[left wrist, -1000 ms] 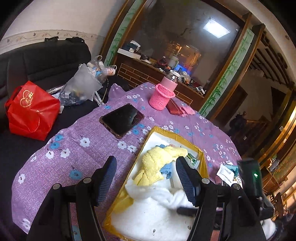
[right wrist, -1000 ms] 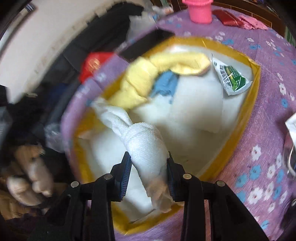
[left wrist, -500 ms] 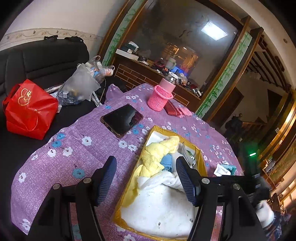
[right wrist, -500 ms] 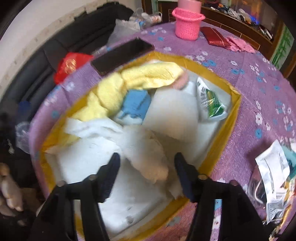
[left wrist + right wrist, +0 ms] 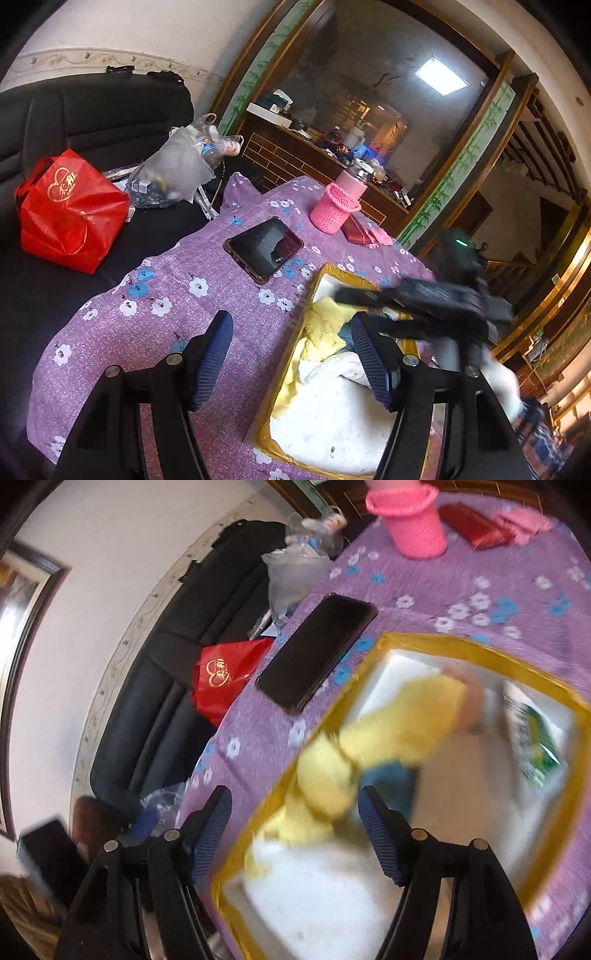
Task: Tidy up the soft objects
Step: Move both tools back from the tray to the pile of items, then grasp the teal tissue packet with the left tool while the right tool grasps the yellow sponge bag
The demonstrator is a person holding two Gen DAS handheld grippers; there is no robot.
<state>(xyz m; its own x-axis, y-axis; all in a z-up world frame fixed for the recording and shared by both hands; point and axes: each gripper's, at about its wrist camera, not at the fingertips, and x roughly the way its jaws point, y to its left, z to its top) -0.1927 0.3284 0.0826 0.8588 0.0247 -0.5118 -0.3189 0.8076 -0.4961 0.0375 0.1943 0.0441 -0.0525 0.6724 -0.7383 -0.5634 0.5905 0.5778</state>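
Showing only in the left view, the right gripper (image 5: 354,306) spreads empty above the yellow box (image 5: 291,373).

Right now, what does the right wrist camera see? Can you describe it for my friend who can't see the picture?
The open right claw hangs over a yellow-rimmed box holding a yellow cloth, a white towel and a green packet, all blurred. A black phone and pink basket sit on the purple flowered tablecloth.

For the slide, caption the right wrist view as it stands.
Right gripper open and empty above the gold-rimmed rectangular box, over the fluffy yellow cloth inside.
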